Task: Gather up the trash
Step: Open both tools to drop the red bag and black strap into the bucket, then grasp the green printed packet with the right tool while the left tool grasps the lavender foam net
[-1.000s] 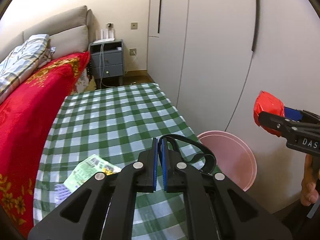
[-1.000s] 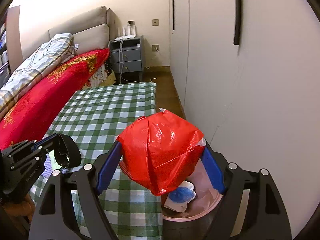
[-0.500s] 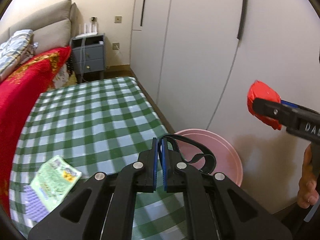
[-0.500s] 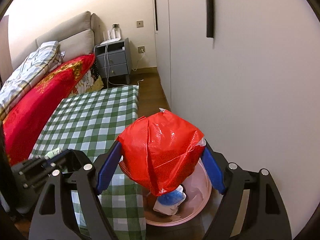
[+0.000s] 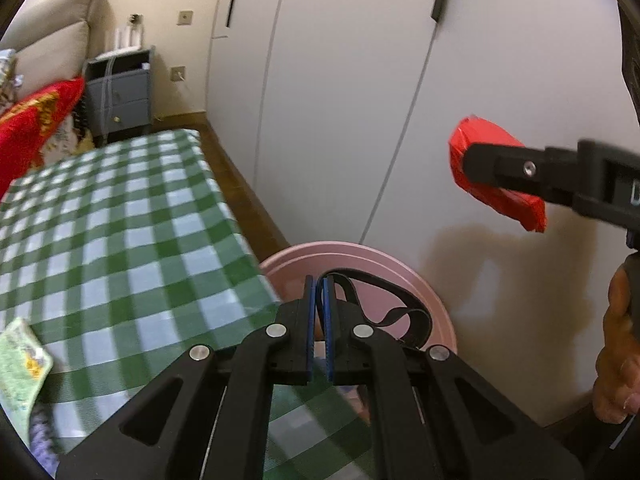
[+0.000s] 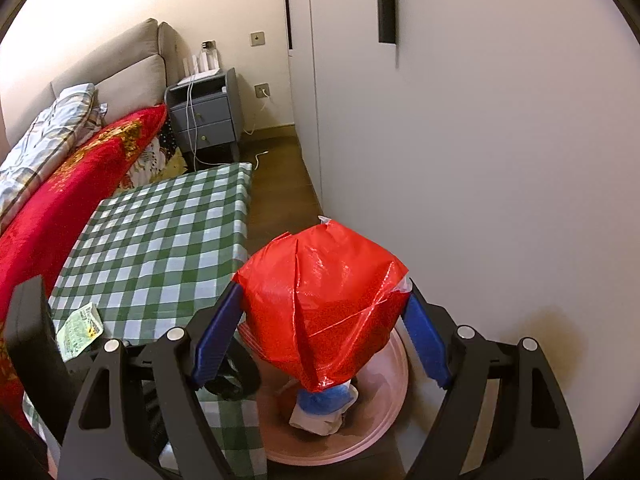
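Observation:
My left gripper [image 5: 318, 290] is shut on a black strap [image 5: 400, 308] whose loop hangs off to the right, above the near rim of the pink bin [image 5: 352, 252]. In the right wrist view my right gripper [image 6: 322, 286] is shut on a crumpled red plastic bag [image 6: 324, 312] held above the pink bin [image 6: 396, 392]. Blue and white trash [image 6: 324, 408] lies at the bin's bottom. The left wrist view shows the red bag [image 5: 500, 200] at the right, higher than the bin. A green packet [image 5: 20, 360] lies on the checked table [image 5: 120, 220].
The green packet [image 6: 80, 330] sits near the table's front left corner [image 6: 160, 240]. White wardrobe doors [image 6: 480, 160] stand close behind the bin. A bed with a red blanket [image 6: 60, 208] runs along the left, a grey nightstand [image 6: 204, 116] beyond it. A hand [image 5: 616, 360] shows at the right.
My left gripper has swung right and down with the strap, from over the table to the bin's edge. The right gripper has carried the red bag further over the bin.

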{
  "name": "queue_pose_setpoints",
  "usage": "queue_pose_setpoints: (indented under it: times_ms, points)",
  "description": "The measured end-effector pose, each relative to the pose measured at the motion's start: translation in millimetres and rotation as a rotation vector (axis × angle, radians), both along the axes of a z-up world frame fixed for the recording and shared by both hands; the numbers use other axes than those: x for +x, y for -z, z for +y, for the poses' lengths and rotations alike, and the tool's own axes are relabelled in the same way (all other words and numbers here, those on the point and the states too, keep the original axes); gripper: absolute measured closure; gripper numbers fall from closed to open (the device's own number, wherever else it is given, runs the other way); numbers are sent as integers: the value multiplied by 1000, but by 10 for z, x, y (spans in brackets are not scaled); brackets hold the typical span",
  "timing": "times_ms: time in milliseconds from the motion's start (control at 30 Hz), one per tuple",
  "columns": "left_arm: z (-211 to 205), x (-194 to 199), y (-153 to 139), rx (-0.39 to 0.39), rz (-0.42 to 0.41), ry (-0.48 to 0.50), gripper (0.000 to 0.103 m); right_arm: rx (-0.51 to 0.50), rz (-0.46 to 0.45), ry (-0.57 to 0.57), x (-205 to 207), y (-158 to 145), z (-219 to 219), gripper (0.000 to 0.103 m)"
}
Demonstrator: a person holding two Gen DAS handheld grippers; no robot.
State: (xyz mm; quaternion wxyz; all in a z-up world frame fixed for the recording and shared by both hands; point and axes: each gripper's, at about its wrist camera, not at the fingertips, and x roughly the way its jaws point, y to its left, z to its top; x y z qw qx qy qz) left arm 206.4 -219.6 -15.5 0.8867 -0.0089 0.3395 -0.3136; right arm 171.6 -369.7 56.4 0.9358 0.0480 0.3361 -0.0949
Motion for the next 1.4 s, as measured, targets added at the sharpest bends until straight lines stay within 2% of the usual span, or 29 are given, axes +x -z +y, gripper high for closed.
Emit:
queue_pose_setpoints:
  times_ms: [200,233,300,567,800,1000,1067,1133,1267,1400]
  points:
    - [-201,36,116,-26,34,66,98,33,8,20,60,64,-116,24]
    - [-232,40,144,-33,48,81,95,38,3,23,60,63,-130,23]
    - [-252,44,186,-30,66,90,72,22,5,35,76,75,-136,18]
    - [68,-71,137,-11,45,21,71,48,-21,18,89,47,-93,18]
    - [631,-307,-43,-4,-24,-132,71,52,-89,-87,23,-79,234,21]
    - [1152,-582,-118,31,-73,-279,71,76,-131,-206,16,-139,651,38]
    - [1306,-610,-99,39,-75,-324,71,105,-138,-239,47,-126,772,46]
    - [1480,-655,-77,39,-67,-393,71,129,-130,-268,103,-94,903,50]
    - [1792,-763,-20,47,-63,-517,71,148,-124,-335,163,-11,1204,51]
    - [2063,-857,63,64,-21,-636,71,169,-126,-410,274,83,1527,53]
